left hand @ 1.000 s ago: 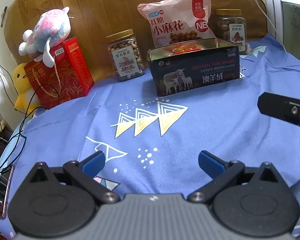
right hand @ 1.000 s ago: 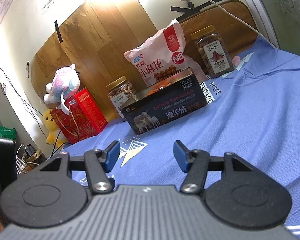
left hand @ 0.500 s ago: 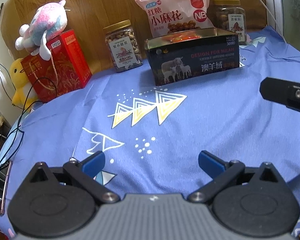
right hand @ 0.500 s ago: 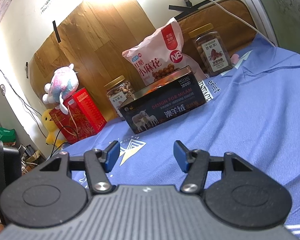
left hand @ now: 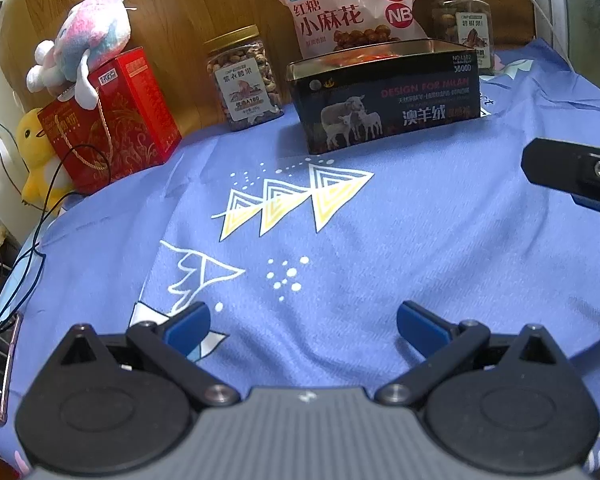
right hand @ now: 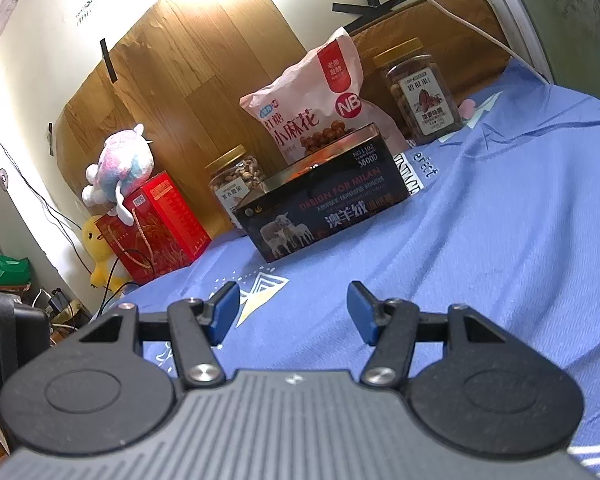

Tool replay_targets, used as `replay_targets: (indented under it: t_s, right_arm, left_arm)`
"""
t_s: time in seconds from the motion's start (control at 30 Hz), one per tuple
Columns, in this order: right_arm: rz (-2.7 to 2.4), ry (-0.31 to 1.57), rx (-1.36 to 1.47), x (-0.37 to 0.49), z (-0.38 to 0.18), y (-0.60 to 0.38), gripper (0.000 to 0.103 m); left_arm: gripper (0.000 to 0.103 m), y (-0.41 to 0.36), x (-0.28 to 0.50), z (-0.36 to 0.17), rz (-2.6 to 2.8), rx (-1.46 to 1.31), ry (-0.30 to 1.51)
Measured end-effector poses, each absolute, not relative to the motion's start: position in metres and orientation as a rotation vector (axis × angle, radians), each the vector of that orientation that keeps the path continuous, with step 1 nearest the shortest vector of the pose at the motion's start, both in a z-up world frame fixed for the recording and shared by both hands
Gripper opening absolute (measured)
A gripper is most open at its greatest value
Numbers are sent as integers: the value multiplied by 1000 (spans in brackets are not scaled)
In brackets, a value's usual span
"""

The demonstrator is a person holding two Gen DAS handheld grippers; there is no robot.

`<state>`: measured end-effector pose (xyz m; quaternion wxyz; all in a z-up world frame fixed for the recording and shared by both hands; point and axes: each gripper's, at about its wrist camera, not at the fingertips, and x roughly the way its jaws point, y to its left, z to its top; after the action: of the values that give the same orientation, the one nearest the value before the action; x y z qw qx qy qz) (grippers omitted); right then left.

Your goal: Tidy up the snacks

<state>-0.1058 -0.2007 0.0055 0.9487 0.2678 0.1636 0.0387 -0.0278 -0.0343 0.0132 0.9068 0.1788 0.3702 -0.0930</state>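
right gripper (right hand: 292, 312) empty, jaws apart | tin (right hand: 332, 208) on cloth (right hand: 500, 240) | bag (right hand: 320, 108) behind tin | jar (right hand: 420, 92) right

Open tin (left hand: 388, 96) is sitting mid-table; snack bag (left hand: 348, 8) is leaning right behind it, nut jars (left hand: 244, 80) flanking, gift box (left hand: 112, 120) standing far left.

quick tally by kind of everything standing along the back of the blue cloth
nut jars: 2, one left of the tin, one far right
snack bags: 1, the pink bag
open tins: 1, the dark sheep tin
red gift boxes: 1
plush toys: 2, pink-blue, yellow duck
total: 7
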Motion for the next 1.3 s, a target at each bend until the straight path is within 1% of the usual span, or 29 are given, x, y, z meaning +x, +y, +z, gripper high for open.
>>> replay_targets:
  t_s: [1.3]
  right_arm:
    - [81,345,554,-104,3,-203,62]
  left_arm:
    - [103,-34,-27,9,-197,372,782]
